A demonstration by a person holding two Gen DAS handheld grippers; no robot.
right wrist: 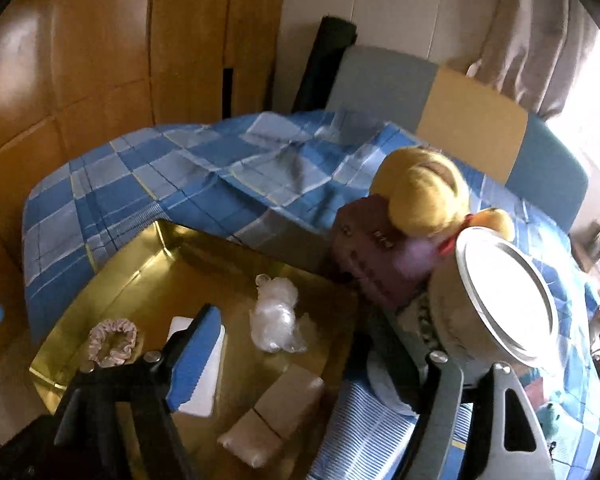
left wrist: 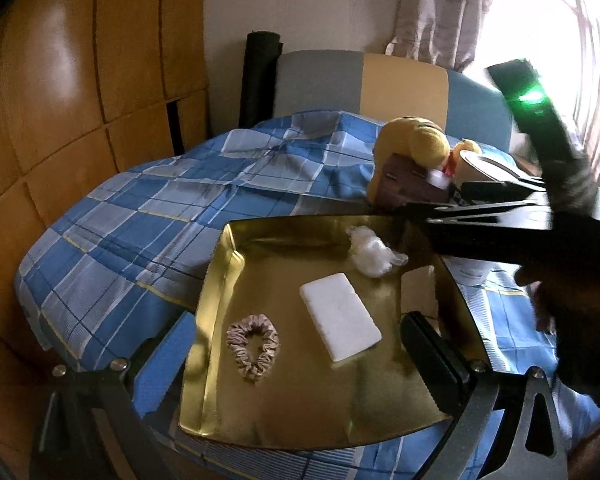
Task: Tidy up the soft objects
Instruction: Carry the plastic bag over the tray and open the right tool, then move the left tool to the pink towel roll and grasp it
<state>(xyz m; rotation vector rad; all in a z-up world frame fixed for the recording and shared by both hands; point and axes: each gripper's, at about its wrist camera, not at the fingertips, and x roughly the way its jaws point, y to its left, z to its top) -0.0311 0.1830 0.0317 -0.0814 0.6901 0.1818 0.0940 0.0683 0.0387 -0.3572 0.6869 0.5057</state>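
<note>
- The bed (left wrist: 148, 208) is soft and its checked cover is uneven, so the gold tray (left wrist: 228, 280) on it can tip. Press on one edge and everything in it slides.
- The plush toy (right wrist: 420, 192), the purple pouch (right wrist: 364, 248) and the round tin (right wrist: 504, 288) are crowded at the far right. The tin is tilted and touches the toy, so pulling the toy may roll the tin.
- The tan packet (right wrist: 272, 416) lies at the near right of the tray. Judged from the right view, a sweep of the right gripper (right wrist: 316, 364), whose jaws stand wide with nothing between them, could knock it.
- The white pad (left wrist: 340, 316) lies mid-tray, between the left gripper's (left wrist: 296, 348) wide, empty jaws.
- The scrunchie (left wrist: 254, 346) at the near left and the plastic wad (left wrist: 374, 254) at the far right are light; either may snag or cling to a pad.
</note>
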